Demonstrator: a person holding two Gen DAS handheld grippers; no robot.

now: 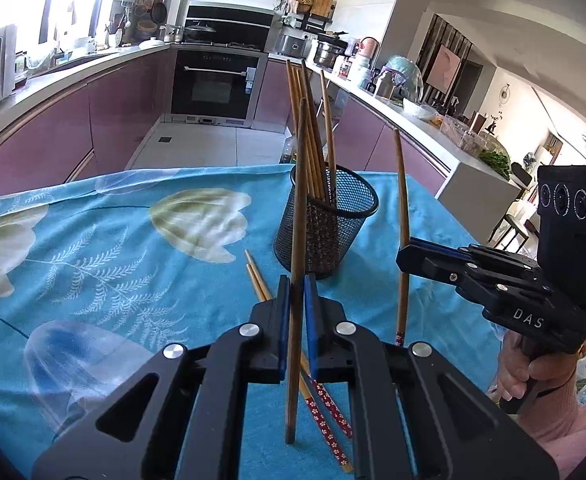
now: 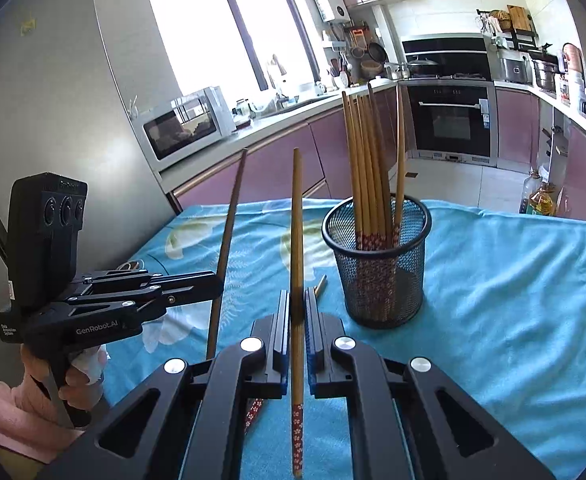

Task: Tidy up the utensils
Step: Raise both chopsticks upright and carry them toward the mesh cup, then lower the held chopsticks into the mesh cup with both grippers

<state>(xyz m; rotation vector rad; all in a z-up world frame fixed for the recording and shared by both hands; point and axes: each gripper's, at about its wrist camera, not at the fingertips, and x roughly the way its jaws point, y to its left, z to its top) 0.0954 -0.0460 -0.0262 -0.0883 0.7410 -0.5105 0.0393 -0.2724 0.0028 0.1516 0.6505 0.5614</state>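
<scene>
A black mesh cup point(image 1: 325, 224) point(image 2: 377, 268) stands on the blue cloth with several chopsticks upright in it. My left gripper point(image 1: 296, 280) is shut on a dark brown chopstick point(image 1: 298, 200), held nearly upright above the cloth, left of the cup. In the right wrist view that left gripper point(image 2: 216, 280) and its dark chopstick point(image 2: 229, 220) show at the left. My right gripper point(image 2: 297, 294) is shut on a lighter chopstick point(image 2: 297, 220) with a red floral end, also upright. The left wrist view shows this right gripper point(image 1: 403, 252) and its chopstick point(image 1: 403, 200) right of the cup. Two loose chopsticks point(image 1: 257, 280) lie under my left gripper.
The blue floral cloth point(image 1: 113, 240) point(image 2: 513, 300) covers the table; its far edge drops to the tiled kitchen floor. Oil bottles point(image 2: 539, 200) stand on the floor at the far right. Purple cabinets, an oven and a microwave point(image 2: 185, 124) ring the room. A hand point(image 1: 533, 376) grips the right handle.
</scene>
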